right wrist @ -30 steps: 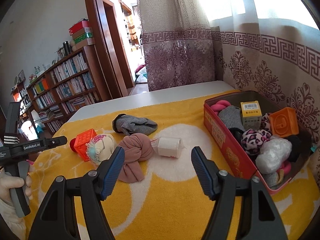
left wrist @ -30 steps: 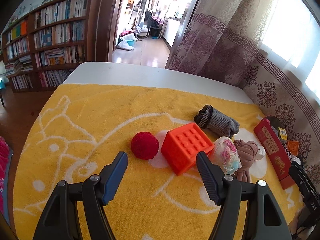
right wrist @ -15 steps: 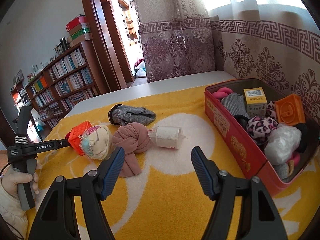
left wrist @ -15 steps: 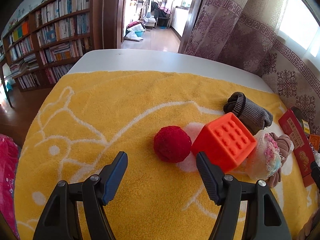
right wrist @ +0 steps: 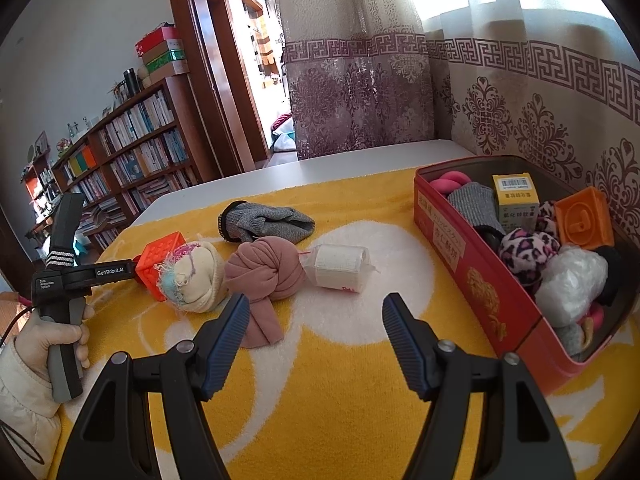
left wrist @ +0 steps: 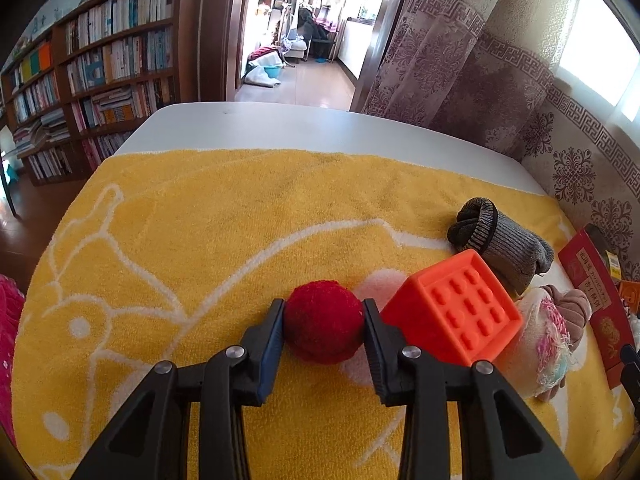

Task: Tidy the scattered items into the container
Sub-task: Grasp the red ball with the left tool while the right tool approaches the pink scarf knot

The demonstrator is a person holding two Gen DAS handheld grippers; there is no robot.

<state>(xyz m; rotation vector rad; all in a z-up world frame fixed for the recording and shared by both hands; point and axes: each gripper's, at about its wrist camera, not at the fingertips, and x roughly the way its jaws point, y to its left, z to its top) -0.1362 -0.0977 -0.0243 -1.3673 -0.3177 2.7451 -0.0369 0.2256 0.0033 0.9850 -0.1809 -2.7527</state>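
On the yellow towel [left wrist: 200, 240] the red tin [right wrist: 472, 276], already crowded with small items, waits at our right edge. Loose ahead of it lie the grey sock [right wrist: 264, 220], pink knotted cloth [right wrist: 264, 276], wrapped gauze roll [right wrist: 340, 268], cream yarn ball [right wrist: 196, 280] and orange studded cube [left wrist: 452, 312]. Our left gripper [left wrist: 324, 328] has clamped its pads on the red pompom [left wrist: 323, 326], right beside the cube. We should lift straight up before swinging across, so the cube stays put. Our right gripper [right wrist: 316, 324] hangs wide and empty near the gauze.
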